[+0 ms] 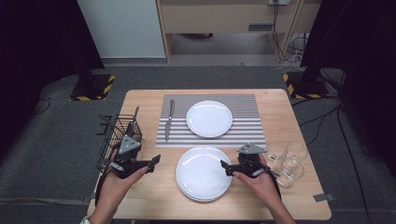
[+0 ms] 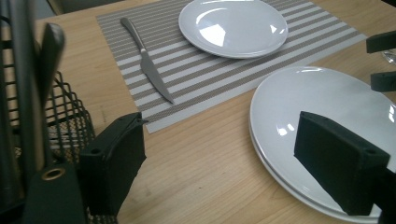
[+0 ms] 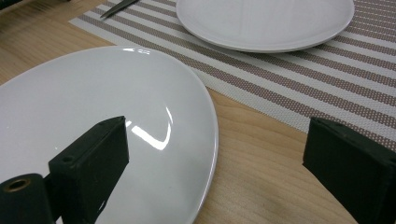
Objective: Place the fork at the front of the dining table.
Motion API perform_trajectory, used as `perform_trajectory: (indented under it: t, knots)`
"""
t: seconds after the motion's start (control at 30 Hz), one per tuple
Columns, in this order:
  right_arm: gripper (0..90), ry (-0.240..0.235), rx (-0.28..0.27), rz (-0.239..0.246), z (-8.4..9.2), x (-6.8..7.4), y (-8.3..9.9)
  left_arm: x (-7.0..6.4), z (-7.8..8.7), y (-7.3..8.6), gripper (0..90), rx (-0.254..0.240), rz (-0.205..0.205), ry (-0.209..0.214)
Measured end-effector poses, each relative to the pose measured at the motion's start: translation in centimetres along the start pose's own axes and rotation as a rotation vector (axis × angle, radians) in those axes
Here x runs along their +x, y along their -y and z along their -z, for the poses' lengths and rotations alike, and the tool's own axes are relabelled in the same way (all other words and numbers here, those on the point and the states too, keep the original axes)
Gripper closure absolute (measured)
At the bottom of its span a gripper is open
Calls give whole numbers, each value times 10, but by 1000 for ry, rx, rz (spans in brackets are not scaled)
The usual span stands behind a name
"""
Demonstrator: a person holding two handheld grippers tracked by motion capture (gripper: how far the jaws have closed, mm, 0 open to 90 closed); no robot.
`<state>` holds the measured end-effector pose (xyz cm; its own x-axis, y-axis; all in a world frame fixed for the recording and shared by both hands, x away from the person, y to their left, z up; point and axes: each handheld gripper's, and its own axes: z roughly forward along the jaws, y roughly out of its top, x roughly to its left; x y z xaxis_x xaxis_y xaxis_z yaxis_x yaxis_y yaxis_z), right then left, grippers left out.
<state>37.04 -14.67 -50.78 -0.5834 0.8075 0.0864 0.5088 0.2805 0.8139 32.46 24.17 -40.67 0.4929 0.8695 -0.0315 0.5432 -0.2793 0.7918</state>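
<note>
Stack of round white ceramic plates (image 1: 203, 172) lies on wooden table (image 1: 299, 121) between both grippers. Right gripper (image 1: 226, 168) nearer, jaws wide apart, empty, straddling right rim. Left gripper (image 1: 153, 163) open, empty, probably clear of left rim.

plates (image 1: 203, 173): white | placemat (image 1: 247, 121): grey-white stripes | basket (image 1: 117, 132): black wire | table (image 1: 299, 205): light wood

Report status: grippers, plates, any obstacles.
Left gripper and right gripper open, flanking the plate stack. Stack untouched. Glasses close beside the right hand.
</note>
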Motion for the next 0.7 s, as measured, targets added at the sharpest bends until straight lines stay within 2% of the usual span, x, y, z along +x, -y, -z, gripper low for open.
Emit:
perform_trajectory:
  t: [0.23,0.5,0.7]
  knots:
    - [79,0,3,5,0,0,0,8,18,-6,154,-18,-7,-23]
    - [76,1,0,7,0,0,0,17,27,-6,154,-16,-6,-43]
    - [75,0,8,12,-2,1,0,27,40,-10,154,-30,-3,-70]
